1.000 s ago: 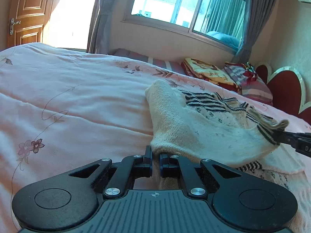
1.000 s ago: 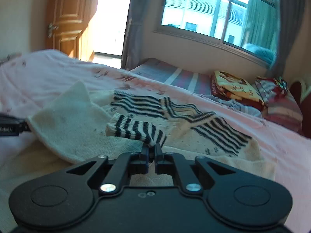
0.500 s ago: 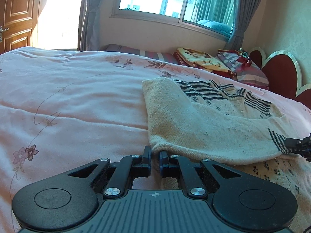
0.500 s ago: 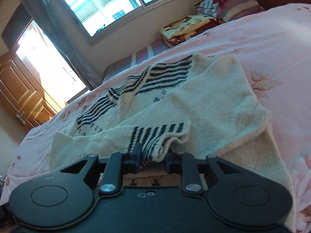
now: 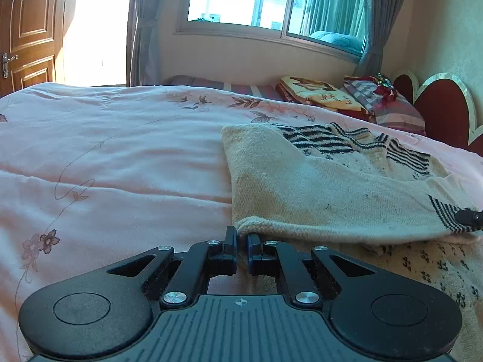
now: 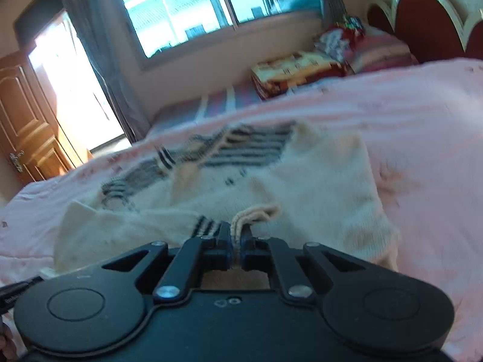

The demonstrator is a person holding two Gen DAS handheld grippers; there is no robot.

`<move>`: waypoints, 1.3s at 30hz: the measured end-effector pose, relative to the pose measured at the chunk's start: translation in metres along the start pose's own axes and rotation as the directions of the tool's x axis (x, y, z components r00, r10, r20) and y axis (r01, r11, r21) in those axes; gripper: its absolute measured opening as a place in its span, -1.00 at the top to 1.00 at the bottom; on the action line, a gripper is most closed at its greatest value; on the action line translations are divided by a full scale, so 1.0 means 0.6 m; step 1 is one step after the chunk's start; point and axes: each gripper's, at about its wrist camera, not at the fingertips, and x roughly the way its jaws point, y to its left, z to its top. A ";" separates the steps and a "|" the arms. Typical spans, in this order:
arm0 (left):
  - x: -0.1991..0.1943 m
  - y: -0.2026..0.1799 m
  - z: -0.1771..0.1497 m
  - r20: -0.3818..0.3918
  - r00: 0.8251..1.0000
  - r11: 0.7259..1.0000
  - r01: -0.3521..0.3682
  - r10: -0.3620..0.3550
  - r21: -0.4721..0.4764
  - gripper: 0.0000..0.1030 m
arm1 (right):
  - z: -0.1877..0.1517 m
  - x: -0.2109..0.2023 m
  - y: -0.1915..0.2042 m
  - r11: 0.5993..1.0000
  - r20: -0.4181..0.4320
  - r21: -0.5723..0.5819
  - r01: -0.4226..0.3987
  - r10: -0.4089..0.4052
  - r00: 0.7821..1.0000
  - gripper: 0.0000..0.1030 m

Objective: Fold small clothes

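My left tongs [image 5: 241, 239] are pinched shut on the near folded corner of the one cream sweater [image 5: 317, 193]. My right tongs [image 6: 237, 235] have just been closing and now clamp the sweater's ribbed, striped cuff [image 6: 241, 226], which is bunched between the pads.

Sweater: one garment, cream knit with black stripes at cuff and collar and small dark motifs on the body. It lies on the pink bed [image 5: 120, 166], partly folded, one sleeve drawn across the body; the right-wrist view is blurred, so I cannot make out finer folds. In the left view I see the tip of the right tongs at the far right edge, at the striped cuff.

Bed cover: pink, printed with flowers and vine lines. Along the far side I count two folded stacks: one yellow-and-red blanket [image 5: 317, 93] bearing small script I cannot read with confidence, one striped pile [image 5: 389, 105] with a red item on top. Red heart-shaped headboard [image 5: 440, 114] at right.

One window [image 5: 271, 9], grey curtains either side, one wooden door [image 5: 27, 27] at left.
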 end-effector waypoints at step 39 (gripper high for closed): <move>-0.016 -0.012 -0.002 0.054 0.975 0.974 0.220 -0.217 -0.060 0.88 | -0.006 -0.017 -0.019 0.999 0.017 -0.040 0.018 -0.018 1.000 0.85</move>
